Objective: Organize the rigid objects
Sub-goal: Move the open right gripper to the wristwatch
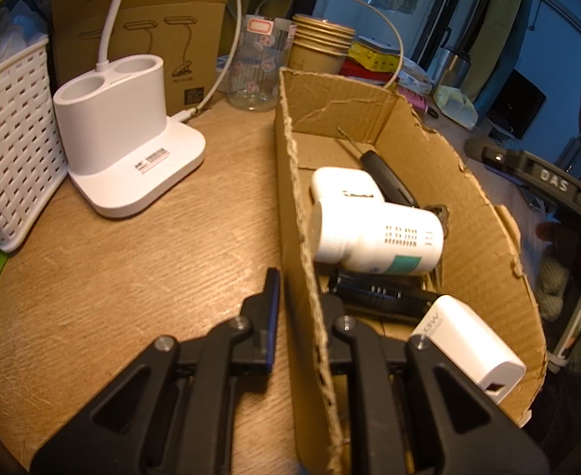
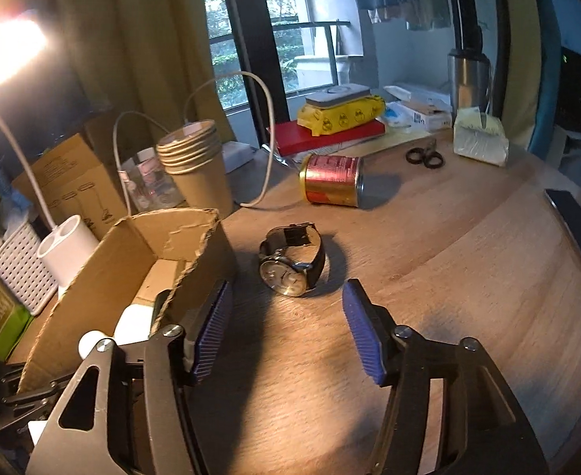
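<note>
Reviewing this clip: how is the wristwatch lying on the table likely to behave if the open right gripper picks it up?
The wristwatch rests on its edge with the strap looped, so it may tip when nudged. The dark strap probably flexes, while the metal case looks rigid and smooth, perhaps slippery between the right gripper pads. The glass face could be scratched by a hard pinch.

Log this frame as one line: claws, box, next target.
left claw: shut on cardboard box wall | right claw: open, empty | wristwatch: on table, ahead of right claw | likely next: grasp wristwatch

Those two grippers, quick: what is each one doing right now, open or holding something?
Left gripper: shut on the cardboard box wall.
Right gripper: open, holding nothing; the watch lies ahead.
</note>
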The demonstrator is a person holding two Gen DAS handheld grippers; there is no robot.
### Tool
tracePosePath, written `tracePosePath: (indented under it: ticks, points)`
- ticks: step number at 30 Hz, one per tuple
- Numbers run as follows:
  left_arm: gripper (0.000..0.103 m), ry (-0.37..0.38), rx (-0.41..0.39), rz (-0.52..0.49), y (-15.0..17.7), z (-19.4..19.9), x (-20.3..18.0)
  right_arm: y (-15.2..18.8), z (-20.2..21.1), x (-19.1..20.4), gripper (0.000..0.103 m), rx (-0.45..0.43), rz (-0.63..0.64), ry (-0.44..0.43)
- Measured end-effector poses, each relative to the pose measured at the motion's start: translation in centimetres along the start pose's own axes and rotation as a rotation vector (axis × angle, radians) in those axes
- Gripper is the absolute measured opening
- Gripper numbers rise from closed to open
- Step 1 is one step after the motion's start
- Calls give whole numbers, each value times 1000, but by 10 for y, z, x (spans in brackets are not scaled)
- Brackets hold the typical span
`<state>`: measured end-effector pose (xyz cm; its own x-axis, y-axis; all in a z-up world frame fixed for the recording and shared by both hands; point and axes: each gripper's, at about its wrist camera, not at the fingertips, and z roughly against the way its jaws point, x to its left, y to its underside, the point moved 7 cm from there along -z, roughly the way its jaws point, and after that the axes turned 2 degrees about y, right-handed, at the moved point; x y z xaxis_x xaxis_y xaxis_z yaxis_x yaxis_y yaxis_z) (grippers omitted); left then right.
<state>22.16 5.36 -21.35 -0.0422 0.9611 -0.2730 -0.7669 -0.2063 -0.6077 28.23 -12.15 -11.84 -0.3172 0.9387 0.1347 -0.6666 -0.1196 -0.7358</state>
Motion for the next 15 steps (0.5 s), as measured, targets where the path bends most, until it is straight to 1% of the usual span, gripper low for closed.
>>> tracePosePath:
  ticks: [3, 6, 11, 15]
  points:
    - [13, 0, 0, 0, 0, 0, 0, -1, -15, -5, 67, 19, -2, -1]
    - [13, 1, 0, 0, 0, 0, 0, 0, -31, -8, 67, 46, 7, 2]
    - [13, 0, 0, 0, 0, 0, 0, -2, -45, -4, 67, 59, 35, 0]
    - [13, 0, 0, 0, 0, 0, 0, -5, -55, 3, 68, 78, 56, -22]
